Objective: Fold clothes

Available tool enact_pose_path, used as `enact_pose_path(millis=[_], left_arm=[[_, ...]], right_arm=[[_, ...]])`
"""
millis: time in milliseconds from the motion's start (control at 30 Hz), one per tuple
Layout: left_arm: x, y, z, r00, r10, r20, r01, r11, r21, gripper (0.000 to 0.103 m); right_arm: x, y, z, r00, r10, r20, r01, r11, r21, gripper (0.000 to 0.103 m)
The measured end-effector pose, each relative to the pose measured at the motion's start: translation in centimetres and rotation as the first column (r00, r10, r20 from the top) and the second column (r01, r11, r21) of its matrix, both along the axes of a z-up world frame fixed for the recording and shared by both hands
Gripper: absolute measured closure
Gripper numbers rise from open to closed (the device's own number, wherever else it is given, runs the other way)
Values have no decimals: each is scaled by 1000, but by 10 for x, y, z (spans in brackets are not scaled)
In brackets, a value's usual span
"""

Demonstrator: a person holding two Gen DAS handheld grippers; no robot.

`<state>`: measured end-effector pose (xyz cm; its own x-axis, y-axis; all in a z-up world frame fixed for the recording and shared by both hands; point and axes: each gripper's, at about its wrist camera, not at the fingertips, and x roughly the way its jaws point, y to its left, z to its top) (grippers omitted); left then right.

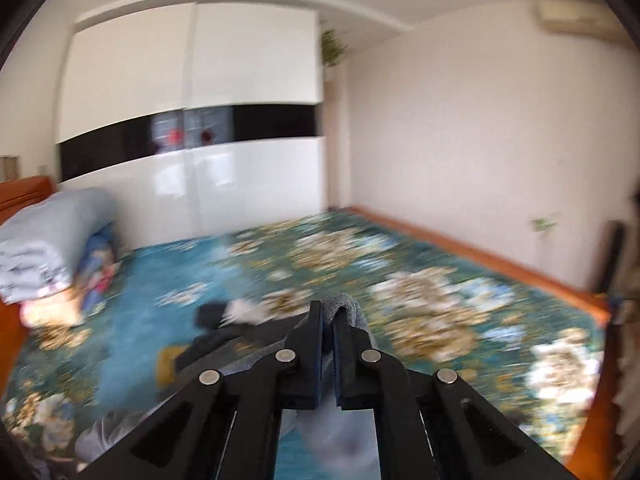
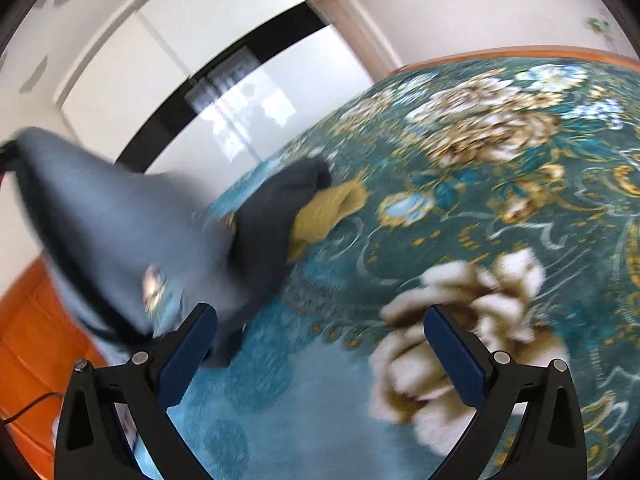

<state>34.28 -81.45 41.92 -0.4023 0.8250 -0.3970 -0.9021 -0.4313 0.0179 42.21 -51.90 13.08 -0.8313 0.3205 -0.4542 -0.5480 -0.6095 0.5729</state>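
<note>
My left gripper (image 1: 329, 314) is shut on a fold of grey garment (image 1: 348, 310) and holds it lifted above the bed. In the right wrist view the same grey garment (image 2: 104, 220) hangs blurred at the left, raised off the bed. A dark garment (image 2: 272, 216) and a mustard-yellow garment (image 2: 324, 212) lie in a small heap on the bed; they also show in the left wrist view as a dark garment (image 1: 218, 314) and a yellow garment (image 1: 166, 366). My right gripper (image 2: 320, 320) is open and empty above the bedspread.
The bed carries a teal floral bedspread (image 1: 420, 280) with an orange wooden frame (image 1: 500, 260). Folded grey bedding and pillows (image 1: 44, 248) are stacked at the headboard on the left. A white and black wardrobe (image 1: 192, 120) stands behind the bed.
</note>
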Motion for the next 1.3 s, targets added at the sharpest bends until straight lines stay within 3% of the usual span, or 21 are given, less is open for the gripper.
enact_pose_path(millis=[100, 267, 433, 533, 567, 633, 667, 700, 800, 933, 1000, 1133, 1300], left_arm=[[34, 6, 18, 998, -54, -28, 52, 997, -50, 99], [28, 58, -28, 997, -48, 67, 59, 982, -181, 98], [-11, 184, -125, 982, 58, 182, 1, 952, -306, 95], [-33, 233, -182, 950, 110, 293, 2, 935, -355, 95], [-41, 246, -200, 934, 123, 336, 10, 930, -368, 92], [-56, 268, -232, 897, 148, 416, 29, 920, -390, 73], [-62, 264, -237, 885, 150, 441, 37, 921, -387, 55], [-66, 257, -242, 873, 151, 464, 42, 924, -380, 49], [-72, 212, -250, 875, 159, 458, 5, 942, -337, 44], [-96, 173, -266, 872, 294, 392, -167, 930, -326, 37], [-110, 151, -276, 851, 360, 382, -236, 913, -334, 36], [-137, 105, -287, 798, 493, 347, -391, 861, -324, 34], [-199, 68, -321, 620, 632, 466, -555, 772, -309, 31]], right_arm=[[27, 18, -4, 995, -95, -36, 93, 994, -55, 0], [65, 42, -9, 972, -225, -70, 215, 968, -125, 0], [90, 58, -12, 942, -334, -44, 327, 937, -123, 0], [103, 69, -19, 909, -416, 23, 416, 902, -112, 0], [107, 71, -20, 902, -432, 27, 432, 895, -108, 0], [112, 73, -17, 896, -444, 21, 444, 892, -90, 0], [112, 73, -13, 896, -444, 17, 444, 893, -72, 0], [110, 72, -9, 895, -446, 25, 447, 894, -37, 0], [103, 64, 3, 908, -418, 16, 418, 908, 32, 0], [78, 49, 14, 981, -174, -83, 177, 984, 24, 0], [54, 35, 18, 997, -25, -68, 28, 998, 49, 0], [14, 8, 15, 992, 118, 49, -123, 987, 104, 0], [-21, -16, -8, 953, 200, 225, -227, 969, 97, 0]])
